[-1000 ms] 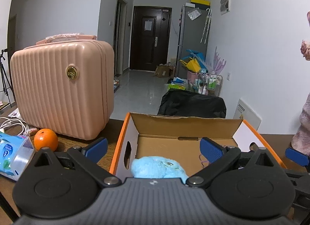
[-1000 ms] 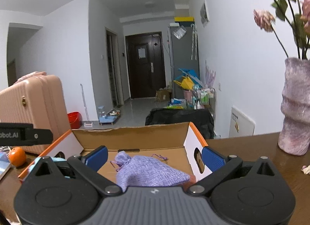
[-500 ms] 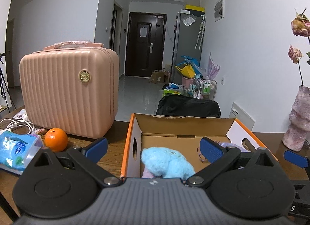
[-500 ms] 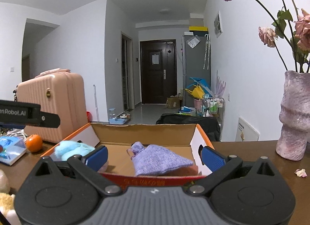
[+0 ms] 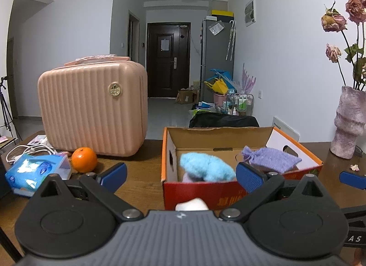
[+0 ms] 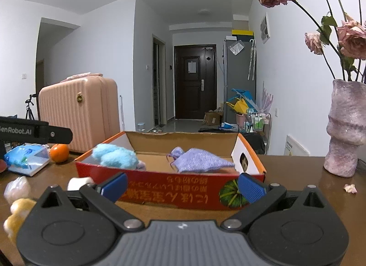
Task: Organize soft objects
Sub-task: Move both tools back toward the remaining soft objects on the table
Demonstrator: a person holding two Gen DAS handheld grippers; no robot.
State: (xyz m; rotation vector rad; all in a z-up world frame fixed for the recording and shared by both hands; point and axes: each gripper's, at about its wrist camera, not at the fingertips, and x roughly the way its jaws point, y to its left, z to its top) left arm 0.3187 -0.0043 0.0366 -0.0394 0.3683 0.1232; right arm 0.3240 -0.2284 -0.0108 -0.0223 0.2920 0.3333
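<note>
An open red and orange cardboard box [image 5: 196, 191] [image 6: 173, 191] sits on the wooden table. In it lie a fluffy light-blue soft toy [image 5: 205, 166] [image 6: 114, 156] at the left and a purple knitted pouch [image 5: 272, 159] [image 6: 201, 160] at the right. My left gripper [image 5: 180, 175] is open and empty, in front of the box's left half. My right gripper [image 6: 181, 186] is open and empty, in front of the box's front wall. A white soft item [image 5: 191, 204] [image 6: 77, 183] lies before the box. Cream and yellow plush pieces [image 6: 17, 199] lie at the left.
A pink ribbed case [image 5: 93, 108] [image 6: 79, 115] stands at the back left, with an orange [image 5: 84, 159] [image 6: 59, 152] and a blue tissue pack [image 5: 34, 171] [image 6: 26, 158] before it. A mauve vase of dried roses [image 5: 350, 124] [image 6: 346, 128] stands at the right.
Both grippers have drawn back and away from the box, so its front wall now shows. The blue toy and purple pouch stay in the box. Both grippers stay open.
</note>
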